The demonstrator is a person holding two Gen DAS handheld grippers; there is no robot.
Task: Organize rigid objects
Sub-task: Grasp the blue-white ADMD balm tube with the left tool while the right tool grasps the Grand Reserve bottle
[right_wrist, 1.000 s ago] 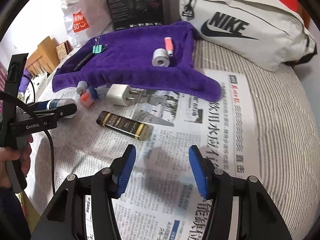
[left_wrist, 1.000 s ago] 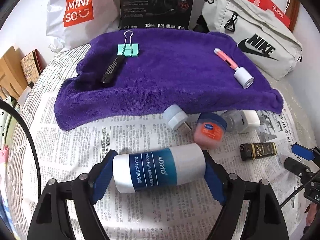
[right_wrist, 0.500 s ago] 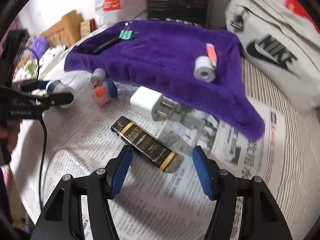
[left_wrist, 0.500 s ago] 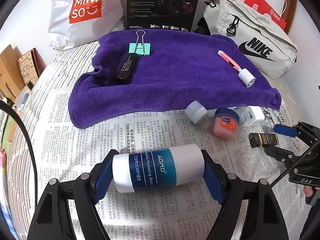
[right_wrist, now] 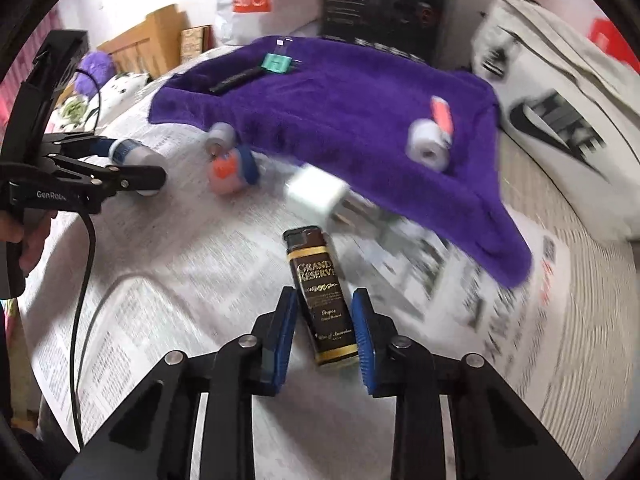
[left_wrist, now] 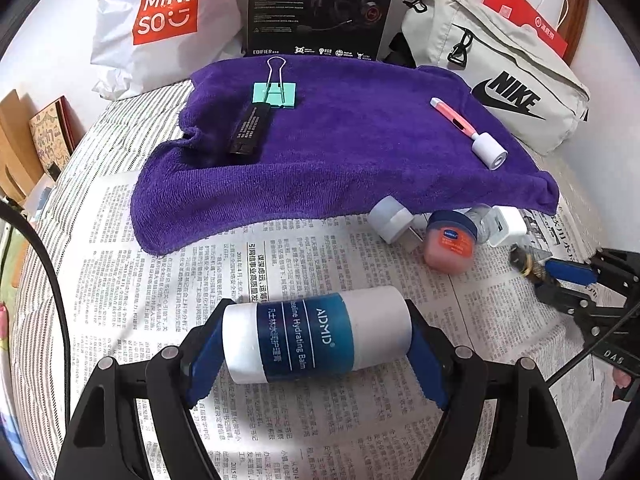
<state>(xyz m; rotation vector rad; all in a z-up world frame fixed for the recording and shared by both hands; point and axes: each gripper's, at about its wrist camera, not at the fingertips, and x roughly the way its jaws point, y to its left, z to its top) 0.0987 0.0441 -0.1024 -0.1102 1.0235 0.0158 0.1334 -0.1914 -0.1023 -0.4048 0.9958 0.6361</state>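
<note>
Left claw (left_wrist: 316, 348) clamped on balm tube (left_wrist: 316, 340), hovering over newspaper (left_wrist: 168, 280); right claw (right_wrist: 324, 328) jaws just closing round lighter (right_wrist: 324, 300), grip likely seated; next: lift both, carry ahead to purple towel (left_wrist: 340, 152)
</note>
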